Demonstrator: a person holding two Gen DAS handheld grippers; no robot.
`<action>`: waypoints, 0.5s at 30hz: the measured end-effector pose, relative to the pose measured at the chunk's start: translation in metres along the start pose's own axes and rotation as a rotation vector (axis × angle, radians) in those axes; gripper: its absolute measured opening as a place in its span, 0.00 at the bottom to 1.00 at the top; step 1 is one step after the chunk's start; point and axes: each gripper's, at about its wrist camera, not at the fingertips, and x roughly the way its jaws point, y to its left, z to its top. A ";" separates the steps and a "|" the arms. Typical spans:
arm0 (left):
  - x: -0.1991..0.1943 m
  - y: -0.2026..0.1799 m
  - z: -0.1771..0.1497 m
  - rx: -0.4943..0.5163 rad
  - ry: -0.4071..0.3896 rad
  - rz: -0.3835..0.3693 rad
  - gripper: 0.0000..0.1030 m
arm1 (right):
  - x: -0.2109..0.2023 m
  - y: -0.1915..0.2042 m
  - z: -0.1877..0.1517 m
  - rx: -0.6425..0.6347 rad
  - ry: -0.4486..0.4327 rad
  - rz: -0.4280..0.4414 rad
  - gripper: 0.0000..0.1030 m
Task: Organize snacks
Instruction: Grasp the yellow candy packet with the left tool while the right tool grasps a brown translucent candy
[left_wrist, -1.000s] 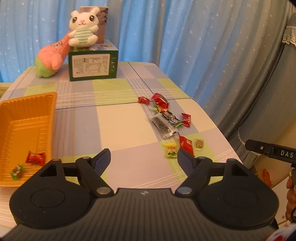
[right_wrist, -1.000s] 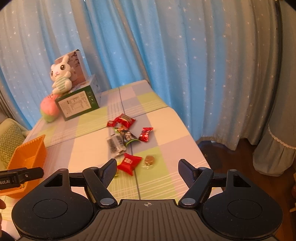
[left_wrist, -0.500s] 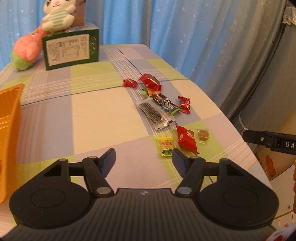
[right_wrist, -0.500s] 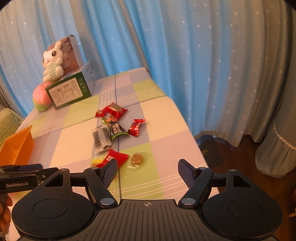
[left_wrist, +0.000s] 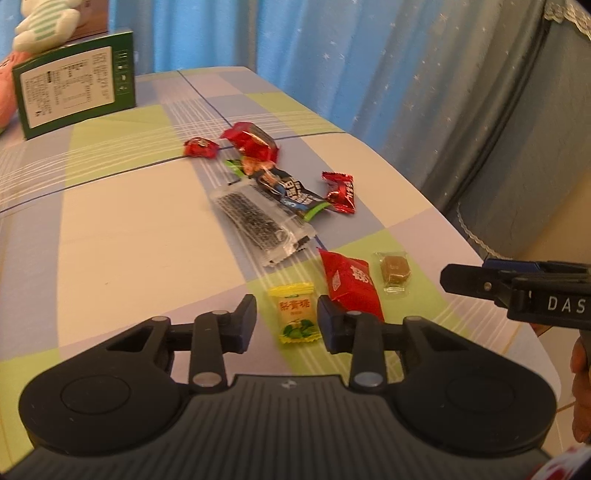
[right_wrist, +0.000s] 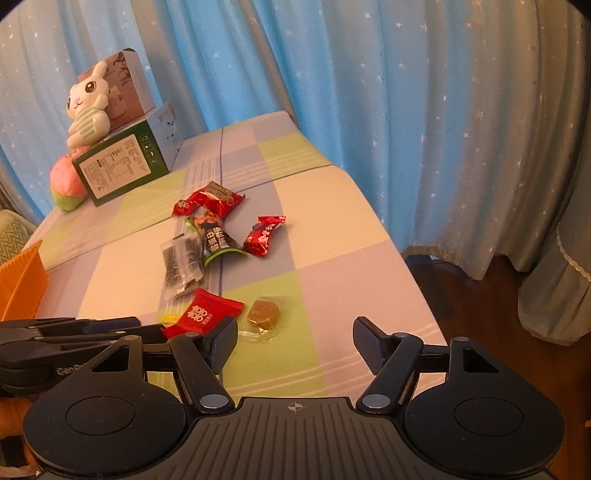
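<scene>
Several wrapped snacks lie near the table's right edge. A yellow candy (left_wrist: 295, 317) lies flat between the fingers of my left gripper (left_wrist: 288, 321), whose jaws are closing; a gap still shows on each side of the candy. Beside it are a red packet (left_wrist: 351, 284) and a brown candy in clear wrap (left_wrist: 395, 267). My right gripper (right_wrist: 295, 347) hangs open just short of the brown candy (right_wrist: 263, 314), its jaws closing a little with nothing between them. Farther back lie a clear packet of dark snack (left_wrist: 255, 221), a dark wrapper (left_wrist: 291, 192) and red candies (left_wrist: 340, 192).
An orange tray (right_wrist: 22, 280) sits at the table's left side. A green box (right_wrist: 122, 166) with a plush rabbit (right_wrist: 86, 107) on top stands at the far end. Blue curtains hang behind. The table drops off on the right (right_wrist: 413, 280). A hand (left_wrist: 581, 369) holds the right gripper.
My left gripper moved down and right toward the snacks, its jaws narrowed around the yellow candy, and the tray left its view. The right gripper sank closer to the brown candy.
</scene>
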 end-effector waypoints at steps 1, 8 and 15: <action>0.002 -0.001 0.000 0.008 0.001 0.000 0.29 | 0.002 0.000 0.000 -0.002 0.000 0.001 0.68; 0.004 -0.003 -0.006 0.078 -0.003 0.039 0.18 | 0.017 0.009 0.000 -0.048 0.005 0.024 0.65; -0.012 0.016 -0.011 0.079 -0.024 0.101 0.17 | 0.039 0.018 0.000 -0.075 0.008 0.028 0.45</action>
